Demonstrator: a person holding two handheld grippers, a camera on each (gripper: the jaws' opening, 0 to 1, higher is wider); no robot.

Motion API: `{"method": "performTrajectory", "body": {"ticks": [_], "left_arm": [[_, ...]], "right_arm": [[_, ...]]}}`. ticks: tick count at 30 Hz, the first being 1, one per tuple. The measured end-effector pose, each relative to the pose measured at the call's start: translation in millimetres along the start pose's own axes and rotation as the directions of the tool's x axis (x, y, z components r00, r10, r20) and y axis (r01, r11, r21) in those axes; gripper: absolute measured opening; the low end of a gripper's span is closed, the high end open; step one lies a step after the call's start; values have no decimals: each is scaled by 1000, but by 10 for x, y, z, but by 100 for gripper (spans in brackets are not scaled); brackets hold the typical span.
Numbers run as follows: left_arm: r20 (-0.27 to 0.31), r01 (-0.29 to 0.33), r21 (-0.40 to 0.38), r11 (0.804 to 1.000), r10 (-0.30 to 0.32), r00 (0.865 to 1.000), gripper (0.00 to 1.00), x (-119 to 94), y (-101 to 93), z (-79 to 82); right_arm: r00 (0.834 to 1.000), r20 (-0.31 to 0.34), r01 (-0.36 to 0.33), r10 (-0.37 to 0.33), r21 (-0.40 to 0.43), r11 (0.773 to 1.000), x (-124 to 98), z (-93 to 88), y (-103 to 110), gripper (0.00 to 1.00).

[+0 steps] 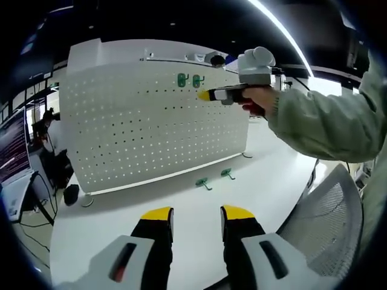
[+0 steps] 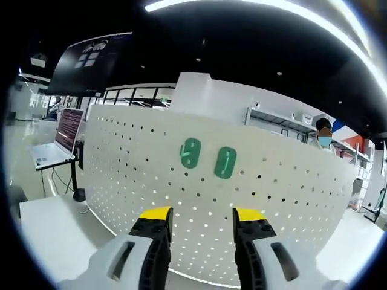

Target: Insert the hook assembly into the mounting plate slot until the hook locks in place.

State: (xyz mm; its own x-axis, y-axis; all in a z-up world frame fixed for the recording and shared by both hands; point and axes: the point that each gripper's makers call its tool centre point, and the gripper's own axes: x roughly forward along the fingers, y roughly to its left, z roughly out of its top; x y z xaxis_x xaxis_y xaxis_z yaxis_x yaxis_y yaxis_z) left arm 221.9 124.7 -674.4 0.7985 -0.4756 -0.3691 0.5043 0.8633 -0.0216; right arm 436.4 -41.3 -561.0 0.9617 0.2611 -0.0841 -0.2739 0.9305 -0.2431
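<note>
Now you hold the left gripper [image 1: 196,219] low over the white table [image 1: 266,175], its two yellow-tipped jaws standing apart with nothing between them; ahead stands one white pegboard [image 1: 151,133], upright on the table, with two green hooks [image 1: 190,80] mounted side by side near its top edge, toward its right corner; two more green hooks [image 1: 216,178] lie loose on the table just in front of the pegboard's bottom edge, near its right corner, close to each other but apart; that makes four hooks in all in the left gripper view. Your right gripper [image 1: 204,95] reaches in from the right of that view, carried by your hand [image 1: 257,99] in a pale sleeve, its yellow tip just below and right of the mounted pair; you cannot tell there whether it touches the board. In the right gripper view, the right gripper's [image 2: 199,220] two jaws stand wide apart and hold nothing; the two mounted hooks [image 2: 208,158] sit on the pegboard [image 2: 151,181] above the jaw tips, each upright; one laptop [image 2: 60,136] stands open on a stand beyond the pegboard's left edge.
</note>
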Motion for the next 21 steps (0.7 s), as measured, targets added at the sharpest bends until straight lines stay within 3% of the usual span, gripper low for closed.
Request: {"method": "performTrajectory", "body": {"ticks": [7, 21], "left_arm": [[-15, 20, 4, 1000, -20, 1000, 32, 9, -36, -25], [-29, 14, 37, 999, -13, 1000, 32, 12, -50, -46]], "right_arm": [[997, -54, -52, 55, 45, 998, -208, -199, 116, 39], [973, -170, -141, 157, 106, 984, -730, -739, 383, 41]]}}
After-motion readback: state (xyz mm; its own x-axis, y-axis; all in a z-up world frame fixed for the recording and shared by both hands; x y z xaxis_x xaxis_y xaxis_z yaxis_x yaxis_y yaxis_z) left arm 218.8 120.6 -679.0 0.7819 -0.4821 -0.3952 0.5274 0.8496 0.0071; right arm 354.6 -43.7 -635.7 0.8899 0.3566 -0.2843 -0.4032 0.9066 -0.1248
